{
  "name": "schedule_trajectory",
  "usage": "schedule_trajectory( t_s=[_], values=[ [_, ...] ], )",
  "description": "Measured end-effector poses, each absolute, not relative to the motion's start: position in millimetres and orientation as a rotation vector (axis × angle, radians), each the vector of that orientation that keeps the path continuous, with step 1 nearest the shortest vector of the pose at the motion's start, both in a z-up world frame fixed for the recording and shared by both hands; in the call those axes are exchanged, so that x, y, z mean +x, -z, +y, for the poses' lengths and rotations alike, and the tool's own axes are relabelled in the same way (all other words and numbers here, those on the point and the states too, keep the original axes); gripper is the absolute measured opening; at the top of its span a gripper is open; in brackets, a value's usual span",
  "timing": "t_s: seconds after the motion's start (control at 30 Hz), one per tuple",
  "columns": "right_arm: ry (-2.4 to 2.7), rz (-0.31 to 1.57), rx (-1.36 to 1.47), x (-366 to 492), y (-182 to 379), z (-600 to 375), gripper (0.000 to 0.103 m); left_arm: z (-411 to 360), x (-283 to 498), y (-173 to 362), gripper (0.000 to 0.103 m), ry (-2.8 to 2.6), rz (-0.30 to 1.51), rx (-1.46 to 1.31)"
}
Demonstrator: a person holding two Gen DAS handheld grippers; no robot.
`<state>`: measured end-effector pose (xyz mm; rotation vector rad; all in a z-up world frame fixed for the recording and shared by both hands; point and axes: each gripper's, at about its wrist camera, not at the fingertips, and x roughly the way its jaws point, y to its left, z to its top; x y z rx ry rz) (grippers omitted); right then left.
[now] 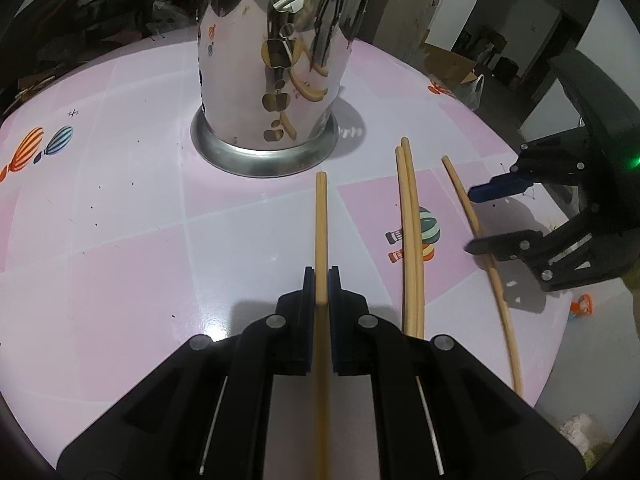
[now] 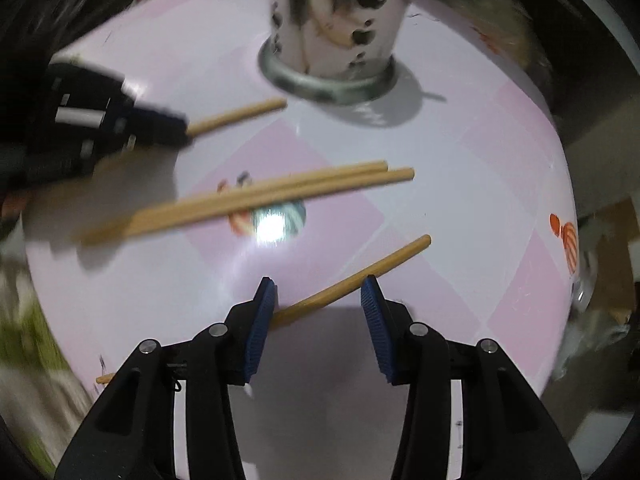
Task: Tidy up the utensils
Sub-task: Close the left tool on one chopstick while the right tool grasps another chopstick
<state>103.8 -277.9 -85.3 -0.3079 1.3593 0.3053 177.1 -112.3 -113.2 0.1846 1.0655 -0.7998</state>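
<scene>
My left gripper [image 1: 321, 280] is shut on one wooden chopstick [image 1: 321, 220], which points at the perforated metal utensil holder [image 1: 272, 80] standing just beyond its tip. A pair of chopsticks [image 1: 410, 240] lies flat to the right, then a single chopstick [image 1: 474, 220]. My right gripper [image 2: 318, 300] points down over that single chopstick [image 2: 360, 274]; its jaws stand apart with the stick lying slantwise between the blue pads [image 2: 374, 316], not clamped. The right wrist view also has the left gripper [image 2: 182, 128] with its chopstick [image 2: 240, 114], the pair [image 2: 280, 192] and the holder [image 2: 336, 20].
The round table [image 1: 120, 280] wears a pink and white checked cloth with balloon prints. Its edge curves close behind the right gripper [image 1: 486, 220]. Cardboard boxes [image 1: 448, 64] and a plastic bag stand on the floor beyond the far right edge.
</scene>
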Motion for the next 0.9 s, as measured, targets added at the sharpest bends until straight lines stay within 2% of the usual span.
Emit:
schedule_trajectory(
  t_s=[0.1, 0.27, 0.47, 0.63, 0.7, 0.9],
  values=[
    [-0.26, 1.36, -0.18, 108.6, 86.2, -295.7, 0.046, -111.4, 178.1, 113.9, 0.006, 0.8, 1.068, 0.166],
    [-0.09, 1.318, 0.185, 113.3, 89.4, -337.2, 0.046, -110.9, 178.2, 113.9, 0.006, 0.801, 1.067, 0.158],
    [0.072, 1.237, 0.253, 115.3, 93.4, -334.6, 0.045, -110.4, 178.6, 114.1, 0.006, 0.802, 1.07, 0.144],
    [0.132, 1.206, 0.169, 118.6, 96.1, -309.7, 0.031, -110.5, 178.2, 113.5, 0.006, 0.797, 1.07, 0.144],
    [0.12, 1.201, 0.176, 113.5, 98.2, -306.4, 0.017, -111.0, 177.6, 113.5, 0.006, 0.796, 1.067, 0.146],
    [0.051, 1.185, 0.304, 93.3, 90.9, -331.8, 0.007, -113.8, 178.1, 113.6, 0.006, 0.805, 1.066, 0.146]
  ],
)
